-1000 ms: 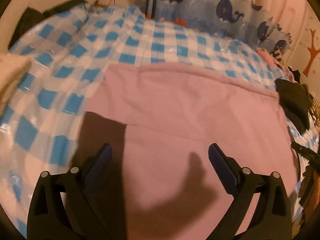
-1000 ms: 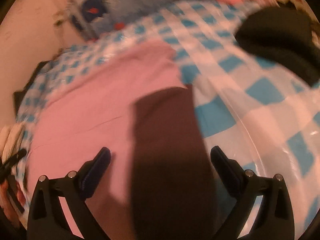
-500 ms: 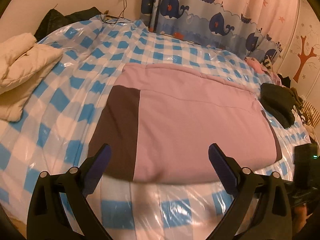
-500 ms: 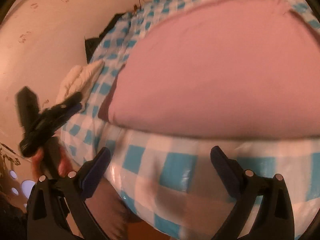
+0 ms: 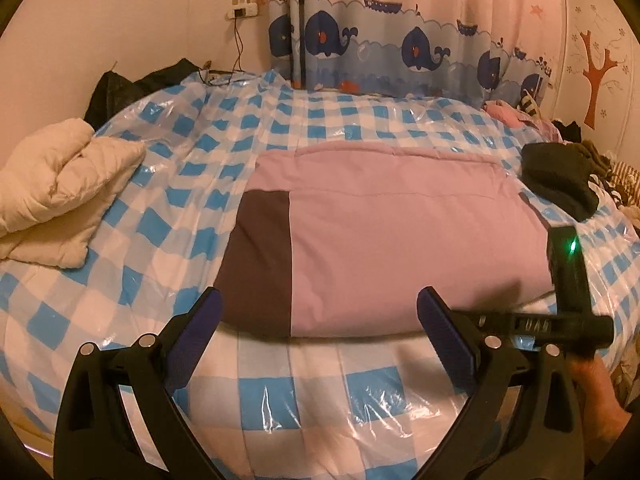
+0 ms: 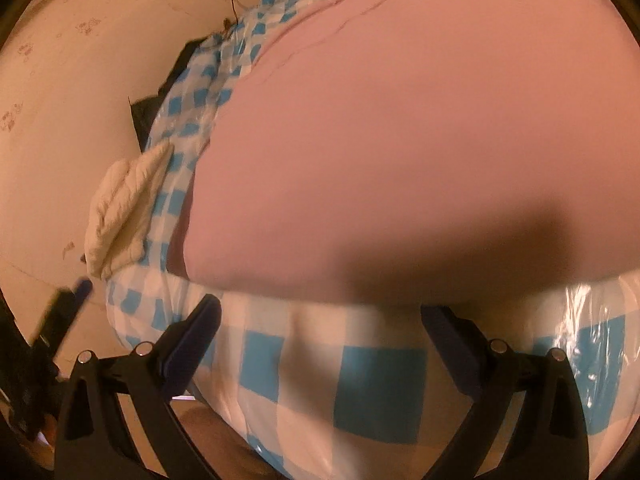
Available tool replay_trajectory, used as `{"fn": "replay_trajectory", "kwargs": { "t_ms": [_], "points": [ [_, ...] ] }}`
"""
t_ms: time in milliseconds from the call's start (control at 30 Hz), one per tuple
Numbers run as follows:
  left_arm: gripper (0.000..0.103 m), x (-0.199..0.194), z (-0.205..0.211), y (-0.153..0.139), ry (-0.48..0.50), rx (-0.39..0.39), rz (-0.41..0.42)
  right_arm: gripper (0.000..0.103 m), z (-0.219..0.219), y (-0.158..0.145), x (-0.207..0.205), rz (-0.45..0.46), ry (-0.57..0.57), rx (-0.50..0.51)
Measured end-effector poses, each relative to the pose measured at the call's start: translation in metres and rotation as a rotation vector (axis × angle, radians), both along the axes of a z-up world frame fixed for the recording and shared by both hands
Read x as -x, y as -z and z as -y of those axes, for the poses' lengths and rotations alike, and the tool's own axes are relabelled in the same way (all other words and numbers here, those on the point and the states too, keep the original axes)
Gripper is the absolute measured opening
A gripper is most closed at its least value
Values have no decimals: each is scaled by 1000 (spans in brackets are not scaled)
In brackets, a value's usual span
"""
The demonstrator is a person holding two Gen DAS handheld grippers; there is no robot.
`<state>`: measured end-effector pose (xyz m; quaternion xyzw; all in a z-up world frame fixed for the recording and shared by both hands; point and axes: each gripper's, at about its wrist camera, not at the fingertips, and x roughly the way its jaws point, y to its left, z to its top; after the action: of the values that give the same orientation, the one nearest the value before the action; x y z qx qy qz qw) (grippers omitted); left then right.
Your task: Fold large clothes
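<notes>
A large pink garment (image 5: pixel 400 240) with a dark brown panel (image 5: pixel 260 272) at its left end lies folded flat on the bed's blue-and-white checked plastic cover (image 5: pixel 224 148). My left gripper (image 5: pixel 320 332) hangs open just short of the garment's near edge, nothing between its fingers. The right gripper's black body (image 5: pixel 568 288) shows at the right of the left wrist view, a hand (image 5: pixel 600 392) on it. In the right wrist view the pink garment (image 6: pixel 400 140) fills the frame, and my right gripper (image 6: pixel 320 332) is open over the cover (image 6: pixel 320 380) at the near edge.
A cream quilted jacket (image 5: pixel 56 192) lies at the bed's left. Dark clothes (image 5: pixel 560 176) are piled at the right, more black cloth (image 5: pixel 128 88) at the back left. A whale-print curtain (image 5: pixel 400 48) hangs behind the bed. The left gripper (image 6: pixel 60 320) shows at the right wrist view's left edge.
Both grippers have pulled back from above the garment toward the near edge of the bed. The right one swung down low beside the garment's front edge.
</notes>
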<state>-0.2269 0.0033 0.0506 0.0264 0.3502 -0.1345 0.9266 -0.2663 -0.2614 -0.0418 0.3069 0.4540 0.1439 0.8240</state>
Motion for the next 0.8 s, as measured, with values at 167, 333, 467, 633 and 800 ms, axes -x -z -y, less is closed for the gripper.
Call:
{"fn": "replay_trajectory", "kwargs": {
  "t_ms": [167, 333, 467, 633, 800],
  "points": [
    [94, -27, -41, 45, -11, 351, -283, 96, 4, -8, -9, 2, 36, -46],
    [94, -45, -93, 107, -146, 768, -523, 96, 12, -11, -9, 17, 52, -97],
    [94, -53, -105, 130, -193, 878, -584, 96, 16, -21, -14, 33, 60, -119],
    [94, -66, -97, 135, -226, 909, -569, 96, 23, -27, -17, 49, 68, -147],
    [94, -81, -85, 146, -249, 990, -535, 96, 28, -24, -14, 50, 52, -163]
  ]
}}
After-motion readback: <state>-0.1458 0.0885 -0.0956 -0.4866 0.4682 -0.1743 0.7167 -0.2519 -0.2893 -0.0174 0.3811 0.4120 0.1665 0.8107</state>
